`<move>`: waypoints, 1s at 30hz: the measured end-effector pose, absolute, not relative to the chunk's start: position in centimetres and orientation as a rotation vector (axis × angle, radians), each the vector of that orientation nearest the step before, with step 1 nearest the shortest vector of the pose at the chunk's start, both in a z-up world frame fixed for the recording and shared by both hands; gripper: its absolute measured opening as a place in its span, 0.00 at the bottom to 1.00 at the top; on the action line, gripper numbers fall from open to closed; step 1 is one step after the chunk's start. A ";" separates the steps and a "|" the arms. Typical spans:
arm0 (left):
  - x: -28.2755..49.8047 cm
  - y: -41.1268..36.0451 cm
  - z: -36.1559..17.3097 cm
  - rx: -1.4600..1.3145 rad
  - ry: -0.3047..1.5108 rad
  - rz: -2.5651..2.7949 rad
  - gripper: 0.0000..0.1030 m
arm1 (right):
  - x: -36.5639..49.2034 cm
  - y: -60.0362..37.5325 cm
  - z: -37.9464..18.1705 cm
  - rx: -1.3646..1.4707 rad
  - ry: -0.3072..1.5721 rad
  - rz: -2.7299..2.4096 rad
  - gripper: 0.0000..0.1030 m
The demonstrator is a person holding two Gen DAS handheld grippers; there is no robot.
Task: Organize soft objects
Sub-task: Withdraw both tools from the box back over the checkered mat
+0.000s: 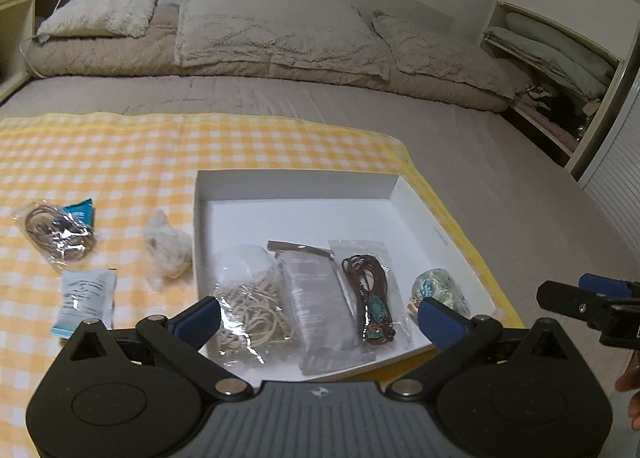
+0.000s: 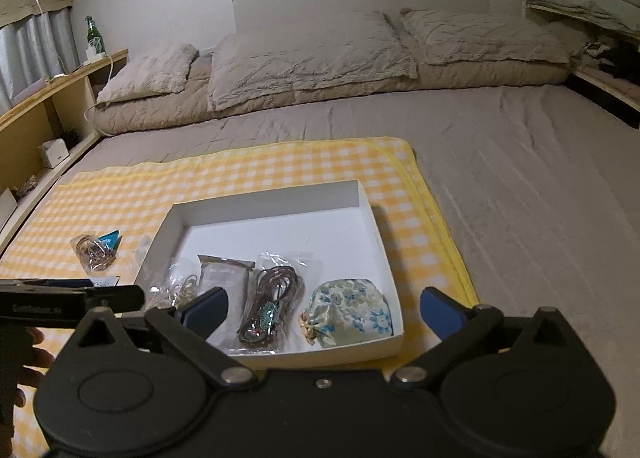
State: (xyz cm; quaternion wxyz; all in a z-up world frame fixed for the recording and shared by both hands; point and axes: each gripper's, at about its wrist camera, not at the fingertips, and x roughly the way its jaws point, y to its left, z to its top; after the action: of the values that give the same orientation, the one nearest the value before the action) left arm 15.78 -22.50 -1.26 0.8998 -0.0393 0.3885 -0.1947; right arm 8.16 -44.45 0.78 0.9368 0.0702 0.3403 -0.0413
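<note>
A shallow white box (image 1: 280, 185) (image 2: 380, 242) lies on a yellow checked cloth (image 1: 120, 153) (image 2: 240, 169). Along its near side lie a clear bag of beige cord (image 1: 248, 306), a grey packet (image 1: 316, 298) (image 2: 224, 274), a bagged brown cord necklace (image 1: 370, 298) (image 2: 268, 298) and a floral pouch (image 1: 438, 290) (image 2: 348, 310). Left of the box on the cloth rest a white fluffy wad (image 1: 166, 246), a bag of brown cord (image 1: 60, 234) (image 2: 94, 252) and a white-blue packet (image 1: 86, 298). My left gripper (image 1: 320, 316) hangs open above the box's near edge, nothing between its fingers. My right gripper (image 2: 324, 308) is open too, empty, over the pouch.
The cloth sits on a grey bed (image 2: 520, 185) with pillows (image 2: 312, 57) at the head. A wooden shelf with a green bottle (image 2: 94, 31) runs along the left. Shelves with bedding (image 1: 560, 53) stand at the right. A hand (image 2: 28, 362) shows at the left edge.
</note>
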 end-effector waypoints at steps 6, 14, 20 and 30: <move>15.6 -20.6 -0.5 -0.078 0.777 -0.389 1.00 | 7.9 -43.1 1.5 0.108 0.698 -0.104 1.00; 16.7 -15.6 1.1 -0.077 0.738 -0.346 1.00 | 9.1 -39.9 2.4 0.104 0.686 -0.100 1.00; 18.1 -10.7 2.6 -0.073 0.705 -0.287 1.00 | 11.2 -36.6 3.2 0.098 0.662 -0.061 1.00; 20.5 -3.3 4.8 -0.034 0.665 -0.181 1.00 | 15.8 -29.0 4.8 0.088 0.590 0.075 1.00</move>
State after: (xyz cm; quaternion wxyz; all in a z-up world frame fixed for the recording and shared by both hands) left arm 20.52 -3.28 4.83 0.9411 -0.0165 0.3259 -0.0889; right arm 15.81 -28.99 4.77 0.9552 0.0435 0.2904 0.0368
